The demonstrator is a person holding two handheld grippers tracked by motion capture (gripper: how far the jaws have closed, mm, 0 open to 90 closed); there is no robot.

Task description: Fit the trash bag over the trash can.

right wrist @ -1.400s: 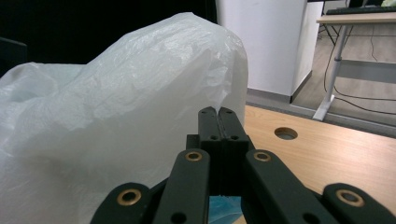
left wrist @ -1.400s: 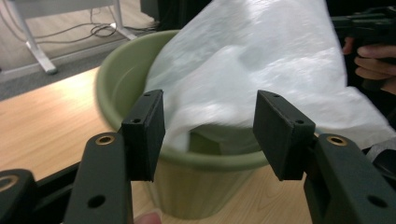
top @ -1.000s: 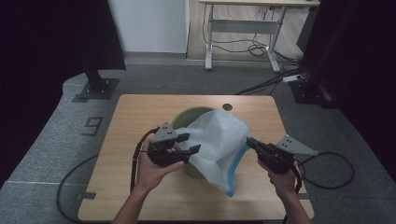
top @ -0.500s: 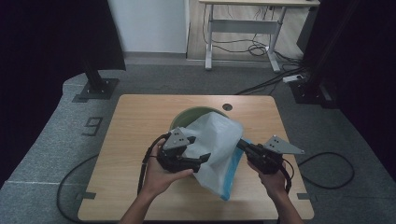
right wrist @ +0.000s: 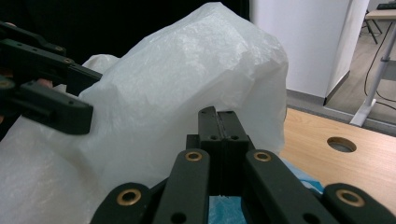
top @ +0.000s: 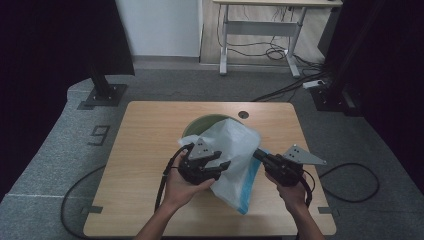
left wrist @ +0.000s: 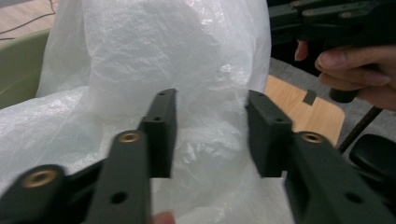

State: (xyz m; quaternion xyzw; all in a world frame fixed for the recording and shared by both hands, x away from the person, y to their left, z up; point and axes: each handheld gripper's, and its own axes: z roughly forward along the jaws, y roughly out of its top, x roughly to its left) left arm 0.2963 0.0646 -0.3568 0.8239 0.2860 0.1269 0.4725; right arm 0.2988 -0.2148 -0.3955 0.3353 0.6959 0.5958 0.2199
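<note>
A white plastic bag [top: 235, 150] with a blue edge rises from a green bin [top: 200, 125] at the middle of the wooden table. My left gripper [top: 225, 165] reaches into the bag's left side. Its jaws have just been closing and stand apart, with a fold of the bag [left wrist: 187, 56] between them; the left gripper [left wrist: 210, 135] pads do not visibly press it. My right gripper [top: 257, 154] is shut on the bag's right edge. In the right gripper view, the right gripper [right wrist: 218, 121] has both jaws together against the film [right wrist: 187, 70].
The table [top: 150, 135] has a round cable hole [top: 243, 114] at the back. Cables trail off its front left and right. A white desk frame [top: 260, 30] and black stands sit on the grey floor beyond.
My left gripper has moved right, onto the bag. The bag has sagged lower and toward the near edge, and the right gripper has shifted slightly left with it.
</note>
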